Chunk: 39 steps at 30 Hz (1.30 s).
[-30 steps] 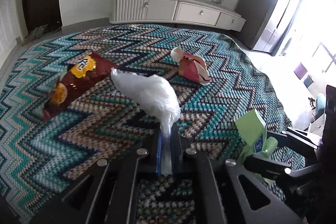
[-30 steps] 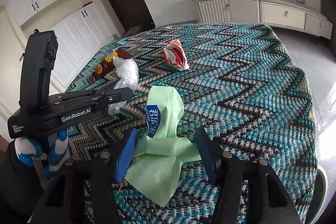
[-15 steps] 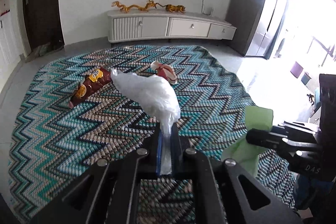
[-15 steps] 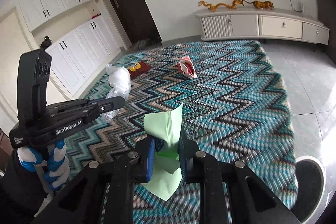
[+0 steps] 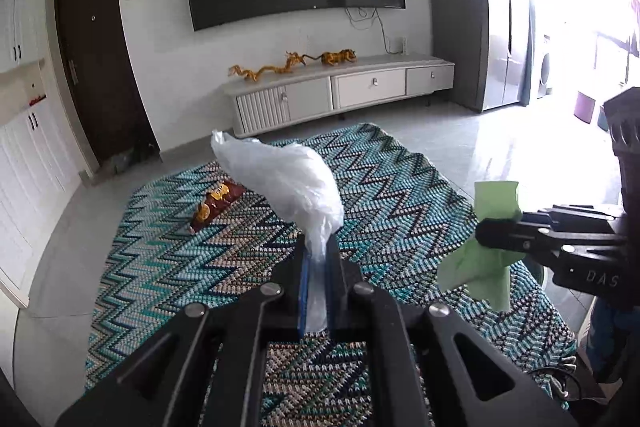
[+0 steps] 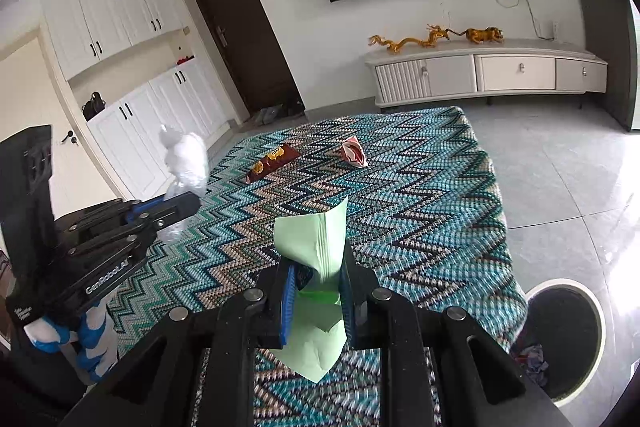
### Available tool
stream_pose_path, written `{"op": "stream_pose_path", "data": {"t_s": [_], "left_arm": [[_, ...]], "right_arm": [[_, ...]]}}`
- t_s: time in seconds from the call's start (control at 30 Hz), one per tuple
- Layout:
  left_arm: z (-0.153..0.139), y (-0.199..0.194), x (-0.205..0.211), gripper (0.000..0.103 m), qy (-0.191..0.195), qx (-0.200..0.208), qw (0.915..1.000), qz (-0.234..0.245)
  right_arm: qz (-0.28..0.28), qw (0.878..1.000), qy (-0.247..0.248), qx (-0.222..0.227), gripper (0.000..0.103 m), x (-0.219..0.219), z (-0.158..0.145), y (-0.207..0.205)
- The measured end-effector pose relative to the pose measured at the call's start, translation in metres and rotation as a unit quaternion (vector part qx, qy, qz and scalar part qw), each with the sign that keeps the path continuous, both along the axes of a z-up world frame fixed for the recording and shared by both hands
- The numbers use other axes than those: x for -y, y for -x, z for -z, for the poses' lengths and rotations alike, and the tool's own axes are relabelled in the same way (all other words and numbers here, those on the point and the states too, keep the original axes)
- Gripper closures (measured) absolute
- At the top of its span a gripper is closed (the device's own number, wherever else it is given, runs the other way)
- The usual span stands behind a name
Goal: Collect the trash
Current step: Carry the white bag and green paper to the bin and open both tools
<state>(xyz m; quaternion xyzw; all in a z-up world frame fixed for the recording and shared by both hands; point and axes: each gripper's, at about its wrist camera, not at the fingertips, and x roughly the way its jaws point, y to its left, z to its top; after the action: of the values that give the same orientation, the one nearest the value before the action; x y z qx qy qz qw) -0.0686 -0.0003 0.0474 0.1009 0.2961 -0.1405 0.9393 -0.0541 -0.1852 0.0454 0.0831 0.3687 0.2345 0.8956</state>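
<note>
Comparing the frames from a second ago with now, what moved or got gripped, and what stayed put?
The right gripper has just closed on the green packet, which earlier lay loose between its open jaws. Both grippers have lifted away from the rug, the left gripper still clamped on the clear plastic bag. The brown chip bag and red-and-white wrapper stay on the rug.

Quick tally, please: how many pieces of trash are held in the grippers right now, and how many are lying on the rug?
Held: 2, the clear plastic bag in the left gripper and the green packet in the right gripper.
On the rug: 2, the brown snack bag and the red-and-white wrapper.
Total: 4.
</note>
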Motion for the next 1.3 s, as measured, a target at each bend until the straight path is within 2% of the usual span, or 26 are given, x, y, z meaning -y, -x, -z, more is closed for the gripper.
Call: {"op": "stream_pose_path", "data": {"t_s": [0.27, 0.57, 0.77, 1.03, 1.3], "left_arm": [[-0.014, 0.027, -0.001, 0.097, -0.006, 0.023, 0.9997, -0.004], [-0.019, 0.044, -0.004, 0.096, -0.007, 0.031, 0.9995, -0.005], [-0.021, 0.049, 0.006, 0.096, -0.009, 0.032, 0.9994, 0.005], [-0.009, 0.050, 0.042, 0.096, -0.013, 0.006, 0.9988, 0.046], [0.015, 0.045, 0.093, 0.096, -0.033, -0.038, 0.9937, 0.100]], "right_arm": [[0.006, 1.000, 0.005, 0.008, 0.085, 0.002, -0.010, 0.017], [0.009, 1.000, 0.011, 0.017, 0.085, 0.002, -0.016, 0.030], [0.027, 0.999, 0.009, 0.026, 0.085, 0.019, -0.023, 0.039], [0.074, 0.997, 0.000, 0.026, 0.085, 0.063, -0.025, 0.056], [0.133, 0.991, -0.011, 0.021, 0.085, 0.119, -0.018, 0.068]]}}
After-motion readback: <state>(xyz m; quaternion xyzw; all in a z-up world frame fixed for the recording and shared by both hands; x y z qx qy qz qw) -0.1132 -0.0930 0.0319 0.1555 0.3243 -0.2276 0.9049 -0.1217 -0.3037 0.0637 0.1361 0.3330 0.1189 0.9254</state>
